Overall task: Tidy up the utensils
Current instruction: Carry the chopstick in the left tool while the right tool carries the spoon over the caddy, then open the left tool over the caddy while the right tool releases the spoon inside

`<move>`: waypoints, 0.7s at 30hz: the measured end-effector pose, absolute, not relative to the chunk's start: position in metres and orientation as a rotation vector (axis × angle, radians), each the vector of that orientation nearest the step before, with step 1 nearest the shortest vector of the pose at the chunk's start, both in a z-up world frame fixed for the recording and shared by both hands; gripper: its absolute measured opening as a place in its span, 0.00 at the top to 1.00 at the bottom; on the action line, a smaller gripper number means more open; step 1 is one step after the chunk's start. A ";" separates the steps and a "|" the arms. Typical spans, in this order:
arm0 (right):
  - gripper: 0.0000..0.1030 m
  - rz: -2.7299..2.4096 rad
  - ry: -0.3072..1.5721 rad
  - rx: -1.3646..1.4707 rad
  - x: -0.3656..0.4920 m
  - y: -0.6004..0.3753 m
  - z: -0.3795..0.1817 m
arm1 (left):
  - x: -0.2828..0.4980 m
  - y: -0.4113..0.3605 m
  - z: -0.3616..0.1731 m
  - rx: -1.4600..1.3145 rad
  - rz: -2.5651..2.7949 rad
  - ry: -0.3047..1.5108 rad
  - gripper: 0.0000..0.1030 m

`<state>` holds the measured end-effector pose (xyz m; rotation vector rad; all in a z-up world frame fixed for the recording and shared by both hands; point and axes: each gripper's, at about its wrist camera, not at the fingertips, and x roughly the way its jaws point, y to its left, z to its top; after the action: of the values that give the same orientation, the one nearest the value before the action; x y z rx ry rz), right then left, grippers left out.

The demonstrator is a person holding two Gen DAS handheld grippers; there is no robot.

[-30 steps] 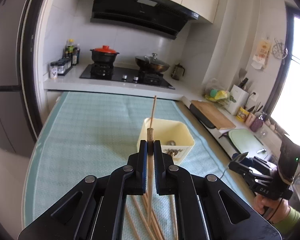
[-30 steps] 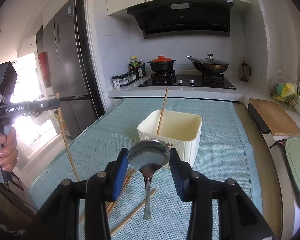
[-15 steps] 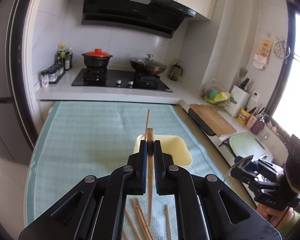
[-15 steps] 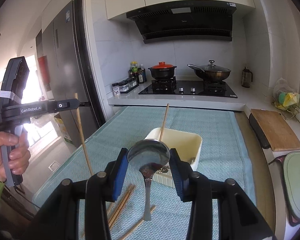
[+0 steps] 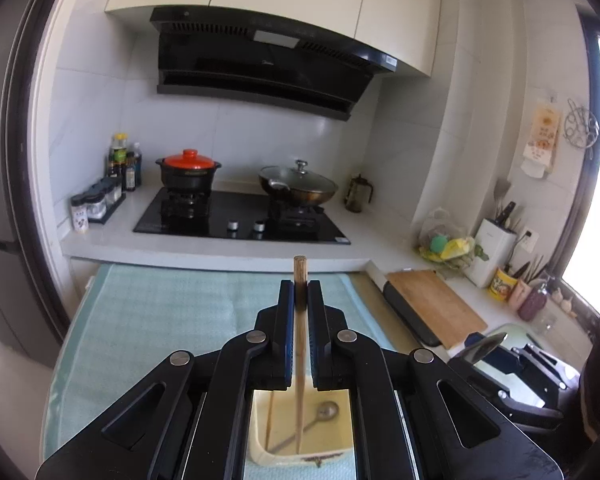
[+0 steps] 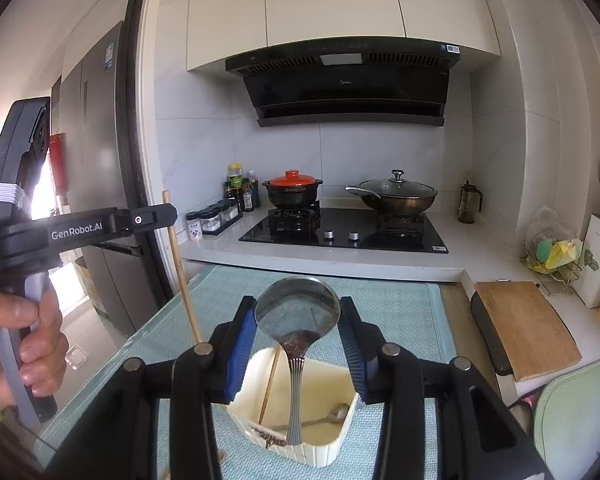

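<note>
Both grippers have come over the cream bin (image 6: pixel 332 446) since a second ago, when it stood farther ahead on the bench. Left gripper (image 5: pixel 300 312): jaws clamped on an upright wooden chopstick (image 5: pixel 300 320), its lower end hanging inside the bin (image 5: pixel 260 436). Right gripper (image 6: pixel 298 344): jaws hold a steel spoon (image 6: pixel 297 312) by its bowl, handle pointing down into the bin. Another chopstick (image 6: pixel 269 384) and a small spoon (image 6: pixel 336 412) already lie in it.

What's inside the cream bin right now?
The cream bin holds one chopstick leaning on its wall and a small spoon lying on its floor. The near-left part is hidden behind the right gripper.
</note>
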<state>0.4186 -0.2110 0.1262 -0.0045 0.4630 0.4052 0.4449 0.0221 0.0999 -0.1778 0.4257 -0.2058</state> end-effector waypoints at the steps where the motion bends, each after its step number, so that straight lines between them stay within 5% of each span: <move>1: 0.59 0.401 0.453 0.003 0.425 -0.211 0.124 | 0.450 0.018 0.098 -0.169 -0.196 0.415 0.96; 7: 0.59 0.374 0.456 0.018 0.456 -0.207 0.089 | 0.479 -0.008 0.068 -0.121 -0.151 0.430 0.96; 21: 0.56 0.328 0.781 -0.005 0.497 -0.197 0.003 | 0.512 -0.019 -0.016 -0.181 -0.148 0.723 0.94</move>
<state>0.4970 -0.1972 0.0035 -0.0046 0.7813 0.3284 0.5117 -0.0187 -0.0163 -0.1812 0.7231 -0.1479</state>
